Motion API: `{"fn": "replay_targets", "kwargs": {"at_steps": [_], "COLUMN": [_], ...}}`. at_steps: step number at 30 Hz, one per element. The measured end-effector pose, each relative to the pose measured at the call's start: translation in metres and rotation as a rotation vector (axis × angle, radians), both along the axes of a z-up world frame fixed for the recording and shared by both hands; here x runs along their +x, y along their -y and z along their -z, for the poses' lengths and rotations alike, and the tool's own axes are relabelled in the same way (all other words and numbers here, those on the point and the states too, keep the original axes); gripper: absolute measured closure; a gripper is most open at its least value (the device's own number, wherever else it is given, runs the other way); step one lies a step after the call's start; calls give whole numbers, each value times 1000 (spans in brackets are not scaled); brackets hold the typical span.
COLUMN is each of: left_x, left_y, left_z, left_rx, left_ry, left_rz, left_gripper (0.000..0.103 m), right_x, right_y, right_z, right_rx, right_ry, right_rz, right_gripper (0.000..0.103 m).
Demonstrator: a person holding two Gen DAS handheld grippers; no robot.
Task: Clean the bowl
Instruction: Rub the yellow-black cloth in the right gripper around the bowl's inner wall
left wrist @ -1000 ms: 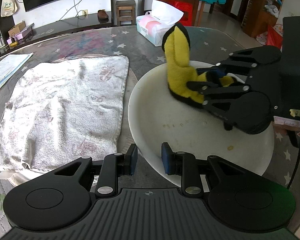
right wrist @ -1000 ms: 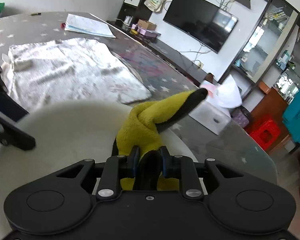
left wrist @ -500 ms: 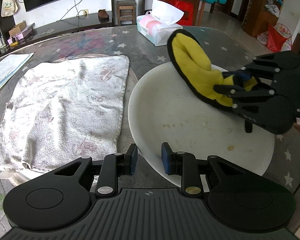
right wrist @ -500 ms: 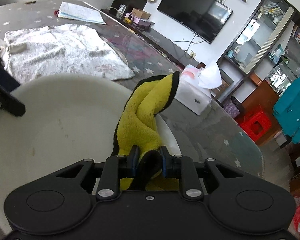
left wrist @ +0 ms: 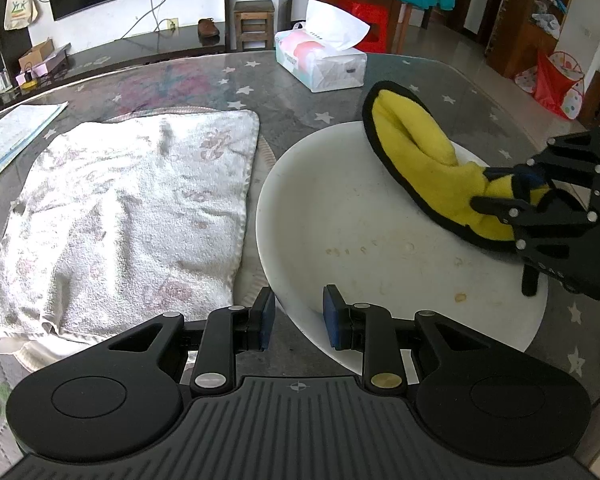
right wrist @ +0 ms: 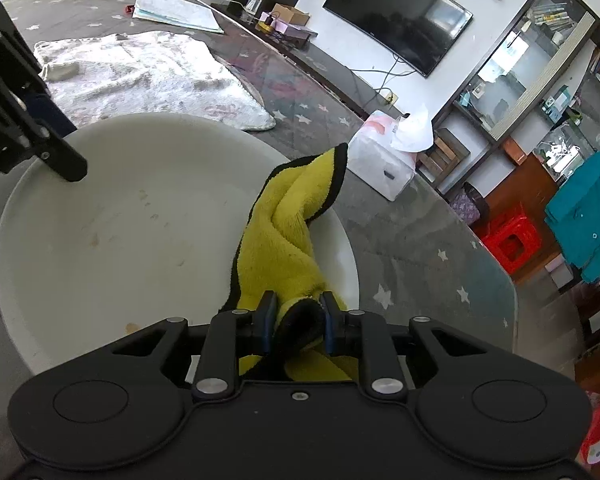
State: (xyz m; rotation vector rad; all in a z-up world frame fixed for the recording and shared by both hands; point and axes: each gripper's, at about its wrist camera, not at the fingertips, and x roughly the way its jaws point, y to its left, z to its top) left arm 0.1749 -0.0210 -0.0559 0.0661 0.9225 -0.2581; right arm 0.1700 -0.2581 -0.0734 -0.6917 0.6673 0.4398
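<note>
The white bowl [left wrist: 332, 200] sat on the desk [left wrist: 228, 76], and everything else is placed from it. On its near rim the left gripper [left wrist: 296, 316] had its jaws closed on the wall, one blue pad outside and one inside, steadying it. Over the bowl's right side the right gripper [right wrist: 296, 320] had its jaws clamped on a bunched end of the yellow cloth [right wrist: 284, 240], whose black-edged free end trailed up and over the far rim. A few brownish specks [left wrist: 460, 297] lay on the bowl's floor between the two grippers, so the wiping looked unfinished. A pale towel [left wrist: 120, 208] lay flat just left of the bowl, and a tissue box [left wrist: 320, 60] stood beyond it.

The bowl looked rigid, smooth and probably slippery, likely breakable if ceramic; the thin rim seemed the only sensible hold, and a pinch there could slide if the wipe pushed hard. The cloth looked soft, light and floppy, so it was best gripped in a thick fold, as here.
</note>
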Motion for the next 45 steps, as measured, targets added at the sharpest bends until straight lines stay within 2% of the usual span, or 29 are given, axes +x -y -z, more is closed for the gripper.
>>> {"fn": "replay_targets", "kwargs": {"at_steps": [15,20,32,45], "left_x": [0,0,0,1], "left_y": [0,1,1,-1], "left_z": [2,3,6,7], "left_rx": [-10,-5,-14,-22], "left_ry": [-7,-13,-21,-22], "left_rz": [-3,0,-2,-3], "left_gripper": [76,76,76,73], "right_x": [-24,-30,-33,-21], "right_y": [11,11,7,-13], "right_z": [-7,-10,-12,-3], "right_rx": [68,98,246,320], "right_ry": [-71,-115,-280,-310], "right_rz": [9,6,-22,-46], "right_gripper": [79,79,79,79]}}
